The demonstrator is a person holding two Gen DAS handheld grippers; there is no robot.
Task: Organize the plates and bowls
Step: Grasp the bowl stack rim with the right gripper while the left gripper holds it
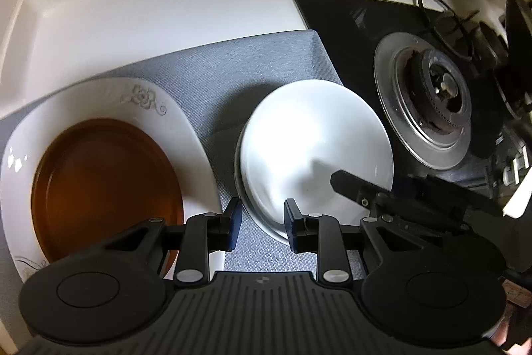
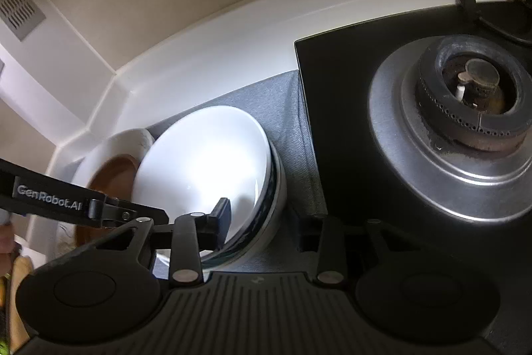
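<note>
A white bowl (image 1: 312, 142) sits nested on other bowls on a grey mat (image 1: 232, 72). Left of it a brown plate (image 1: 106, 185) lies on a large white plate with a flower print (image 1: 143, 97). My left gripper (image 1: 262, 223) is open and straddles the near rim of the white bowl stack, one finger on each side. My right gripper (image 2: 266, 222) is open, its left finger (image 2: 222, 215) inside the white bowl (image 2: 206, 165) and its right finger hard to see against the dark stove. The right gripper also shows in the left wrist view (image 1: 365, 192).
A black gas stove (image 2: 339, 95) with a steel burner (image 2: 465, 118) lies right of the mat. The white counter (image 1: 166, 12) meets a beige wall behind. A pan support (image 1: 442, 12) stands at the far right.
</note>
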